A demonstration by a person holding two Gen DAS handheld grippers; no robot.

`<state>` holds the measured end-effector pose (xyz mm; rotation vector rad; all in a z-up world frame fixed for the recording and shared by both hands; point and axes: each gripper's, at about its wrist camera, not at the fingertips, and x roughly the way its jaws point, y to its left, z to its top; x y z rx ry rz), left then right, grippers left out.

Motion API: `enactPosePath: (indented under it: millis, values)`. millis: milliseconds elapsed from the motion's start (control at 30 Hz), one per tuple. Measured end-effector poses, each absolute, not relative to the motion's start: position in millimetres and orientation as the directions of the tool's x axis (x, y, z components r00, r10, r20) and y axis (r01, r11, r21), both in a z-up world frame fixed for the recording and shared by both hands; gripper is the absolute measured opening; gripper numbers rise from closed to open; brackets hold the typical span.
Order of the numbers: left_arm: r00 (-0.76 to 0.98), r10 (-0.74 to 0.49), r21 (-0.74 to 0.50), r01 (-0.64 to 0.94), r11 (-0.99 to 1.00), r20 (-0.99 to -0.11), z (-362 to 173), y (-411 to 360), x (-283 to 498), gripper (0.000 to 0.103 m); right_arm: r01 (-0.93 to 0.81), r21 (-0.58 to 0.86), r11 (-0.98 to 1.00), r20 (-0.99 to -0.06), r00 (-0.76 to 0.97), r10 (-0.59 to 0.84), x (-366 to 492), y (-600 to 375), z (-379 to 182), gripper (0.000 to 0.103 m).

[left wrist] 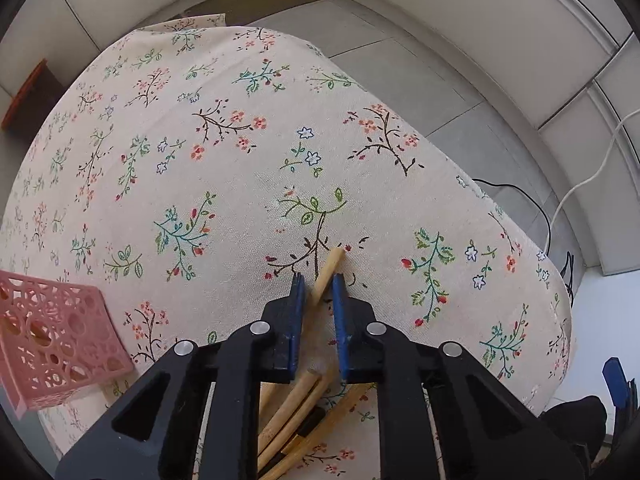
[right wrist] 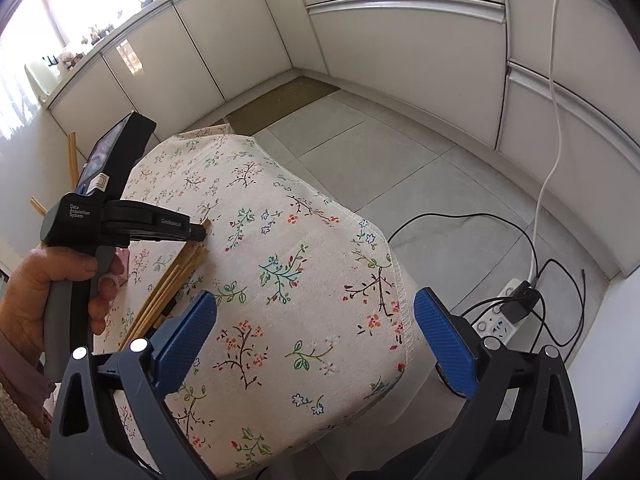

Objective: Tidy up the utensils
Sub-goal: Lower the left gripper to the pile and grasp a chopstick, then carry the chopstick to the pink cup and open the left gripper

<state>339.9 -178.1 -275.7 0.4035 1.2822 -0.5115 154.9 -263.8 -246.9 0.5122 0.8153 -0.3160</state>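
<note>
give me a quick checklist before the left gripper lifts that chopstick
1. Left gripper closed around one chopstick: ok.
2. Only one stick between the pads: ok; the other chopsticks lie below.
3. Grip firm enough to lift: cannot tell.
4. Pink basket within view, on the tablecloth: ok.
5. Right gripper open, empty, clear of the pile: ok.
6. Basket upright: cannot tell.

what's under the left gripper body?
Under the left gripper: several pale wooden chopsticks on the floral tablecloth, one running up between the fingers. How many, and their lower ends, are covered.
</note>
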Motion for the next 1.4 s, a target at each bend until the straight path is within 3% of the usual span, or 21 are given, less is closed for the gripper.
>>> enactPosePath:
  millis: [267,700,767,1000,1100,1400]
  values:
    - [0.303,-0.186,0.022,0.571,0.821,-0.935,-234,-157,324,0.009,0.454,0.257,0.853,-0.786,0.611,-0.088,174,-251,-251,0.096]
    - [0.499,-0.318,-0.019,0.515,0.857,-0.807,-125,-55,269,0.008,0.522,0.510,0.683,-0.835,0.492,0.247,283,-218,-264,0.095]
    - [0.517,-0.334,-0.032,0.507,0.861,-0.788,-114,-41,263,0.008,0.539,0.501,0.677,-0.846,0.468,0.255,293,-209,-270,0.089]
    - [0.564,-0.376,-0.057,0.501,0.864,-0.735,-84,-9,246,0.007,0.567,0.412,0.713,-0.895,0.399,0.200,312,-182,-286,0.047]
    - [0.577,-0.386,-0.067,0.496,0.866,-0.720,-78,-2,243,0.007,0.565,0.419,0.711,-0.892,0.401,0.208,316,-180,-290,0.012]
    - [0.631,-0.422,-0.117,0.466,0.877,-0.651,-50,22,236,0.007,0.488,0.496,0.718,-0.818,0.540,0.198,287,-186,-247,0.009]
